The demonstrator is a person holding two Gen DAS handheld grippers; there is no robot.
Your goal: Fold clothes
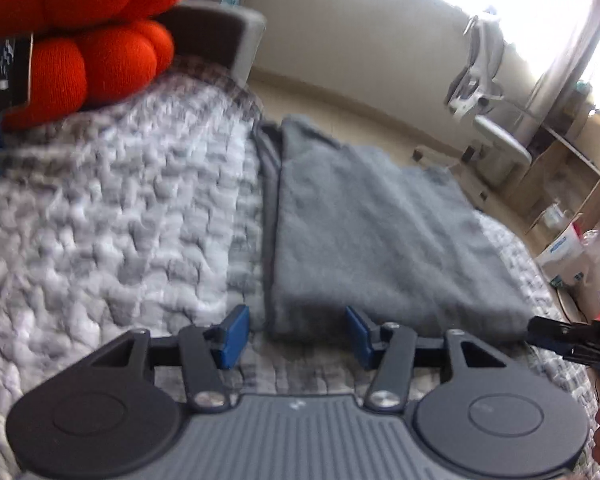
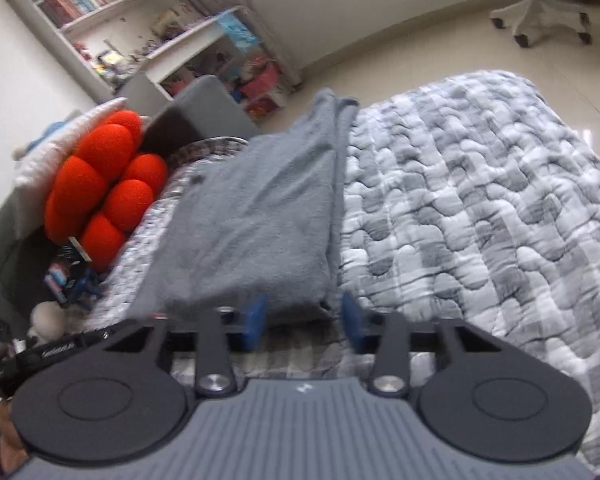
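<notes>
A grey fleece garment (image 1: 372,232) lies folded into a long strip on the quilted grey-and-white bedspread (image 1: 100,220). My left gripper (image 1: 296,332) is open, its blue pads just short of the garment's near left corner, nothing between them. The right wrist view shows the same garment (image 2: 252,224) from its other near corner. There my right gripper (image 2: 302,322) is open, the blue pads either side of the garment's near right corner, at its edge. The right gripper's tip also pokes into the left wrist view at the far right edge (image 1: 568,340).
An orange knotted cushion (image 2: 104,184) and a grey headboard (image 2: 188,112) sit at the bed's far end. An office chair base (image 2: 540,16) stands on the floor beyond the bed. Bookshelves (image 2: 100,8) line the wall. Wooden shelving (image 1: 572,168) stands by the window.
</notes>
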